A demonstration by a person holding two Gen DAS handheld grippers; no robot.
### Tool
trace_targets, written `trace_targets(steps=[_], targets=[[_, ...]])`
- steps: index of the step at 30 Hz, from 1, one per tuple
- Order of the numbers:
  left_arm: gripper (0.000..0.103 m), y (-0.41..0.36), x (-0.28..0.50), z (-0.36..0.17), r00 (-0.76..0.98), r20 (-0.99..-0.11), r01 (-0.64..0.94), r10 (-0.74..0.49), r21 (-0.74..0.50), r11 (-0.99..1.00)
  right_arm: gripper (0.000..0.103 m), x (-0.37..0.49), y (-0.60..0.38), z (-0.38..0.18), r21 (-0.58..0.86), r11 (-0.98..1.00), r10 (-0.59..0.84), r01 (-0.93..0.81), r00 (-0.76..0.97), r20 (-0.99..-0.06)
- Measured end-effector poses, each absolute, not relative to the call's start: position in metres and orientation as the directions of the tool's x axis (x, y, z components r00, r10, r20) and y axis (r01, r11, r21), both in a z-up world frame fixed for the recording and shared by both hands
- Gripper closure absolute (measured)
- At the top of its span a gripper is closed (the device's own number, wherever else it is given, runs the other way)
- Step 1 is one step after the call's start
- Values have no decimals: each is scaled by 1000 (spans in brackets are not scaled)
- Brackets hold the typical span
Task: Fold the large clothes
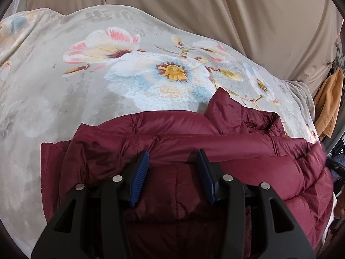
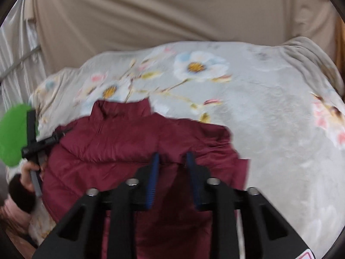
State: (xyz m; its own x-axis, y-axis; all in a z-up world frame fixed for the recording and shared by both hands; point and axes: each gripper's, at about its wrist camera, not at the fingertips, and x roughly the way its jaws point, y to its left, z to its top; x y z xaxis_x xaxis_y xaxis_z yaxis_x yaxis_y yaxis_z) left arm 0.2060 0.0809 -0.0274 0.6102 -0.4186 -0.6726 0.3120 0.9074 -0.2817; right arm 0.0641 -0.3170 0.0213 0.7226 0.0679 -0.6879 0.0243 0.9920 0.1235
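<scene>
A: Spread across a floral blanket (image 1: 90, 99), collar toward the far side: a maroon puffer jacket (image 1: 194, 149). Lower hem cut off by the frame's bottom edge and by black gripper bodies in both views.

B: Left gripper (image 1: 173, 158)?

A: Poised over the jacket's upper panel, blue pads parted to a middling gap, maroon fabric showing between them. Hard to say whether clamped on a fold or merely hovering; contact line hidden behind the fingers.

B: And the right gripper (image 2: 172, 159)?

A: Blurred throughout. Pads closer together, a narrow slot left, jacket cloth behind it. Possibly a thin pinch of fabric, not resolvable through the smear.

B: Anything else at the margins?

A: In the right wrist view, at far left, a hand (image 2: 29, 171) on a grey handle, partly behind a green disc (image 2: 15, 133) and black bracket. Beige curtain (image 1: 215, 10) across the back. At the left view's right edge, orange cloth (image 1: 330, 105), mostly cropped.
</scene>
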Motion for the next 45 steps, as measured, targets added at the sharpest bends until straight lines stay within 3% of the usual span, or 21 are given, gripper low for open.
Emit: trace_targets(steps=[3, 4, 7, 10, 13, 15, 17, 18, 20, 23, 25, 29, 32, 36, 40, 45], targets=[[58, 82, 205, -28, 610, -674, 311, -417, -280, 908, 101, 93, -356, -8, -5, 972, -162, 236, 650, -743], [58, 81, 205, -28, 611, -673, 310, -417, -282, 908, 97, 95, -374, -11, 6, 951, -199, 310, 623, -757], [57, 81, 205, -28, 611, -672, 311, -418, -282, 908, 97, 70, -391, 7, 185, 930, -98, 319, 698, -709], [52, 75, 204, -28, 616, -678, 318, -402, -253, 914, 96, 58, -365, 28, 213, 958, -6, 192, 756, -654], [50, 69, 203, -28, 621, -685, 323, -381, -219, 921, 97, 81, -343, 12, 166, 979, 34, 120, 704, -709], [50, 71, 204, -27, 618, -683, 325, -390, -230, 917, 103, 100, -344, -15, 82, 979, -57, 189, 629, -776], [50, 72, 204, -27, 614, -679, 323, -402, -249, 913, 103, 103, -346, -7, 116, 961, -66, 253, 612, -788], [50, 72, 203, -25, 613, -682, 318, -399, -249, 915, 91, 101, -338, 6, 107, 965, -72, 240, 633, -771], [49, 71, 201, -20, 615, -688, 310, -385, -237, 921, 90, 99, -302, 42, 81, 987, -42, 139, 710, -703], [43, 68, 205, -2, 615, -679, 309, -401, -261, 915, 87, 117, -247, 76, 131, 989, 143, -73, 727, -671], [42, 67, 212, 8, 622, -669, 315, -408, -263, 912, 76, 141, -211, 80, 131, 976, 216, -174, 698, -683], [40, 62, 236, -1, 627, -702, 290, -338, -192, 937, 73, 213, -145, 43, 117, 953, 263, -279, 575, -775], [40, 69, 249, -24, 599, -730, 267, -329, -205, 942, 72, 253, -124, -6, 142, 949, 264, -280, 464, -846], [40, 72, 249, -29, 608, -721, 265, -331, -209, 941, 87, 259, -129, -29, 168, 953, 276, -254, 487, -829], [36, 69, 253, -33, 609, -724, 264, -324, -200, 944, 103, 275, -161, -41, 297, 946, 321, -132, 525, -788], [36, 76, 241, -25, 626, -704, 259, -334, -216, 941, 99, 227, -217, -9, 314, 949, 207, 32, 688, -695]])
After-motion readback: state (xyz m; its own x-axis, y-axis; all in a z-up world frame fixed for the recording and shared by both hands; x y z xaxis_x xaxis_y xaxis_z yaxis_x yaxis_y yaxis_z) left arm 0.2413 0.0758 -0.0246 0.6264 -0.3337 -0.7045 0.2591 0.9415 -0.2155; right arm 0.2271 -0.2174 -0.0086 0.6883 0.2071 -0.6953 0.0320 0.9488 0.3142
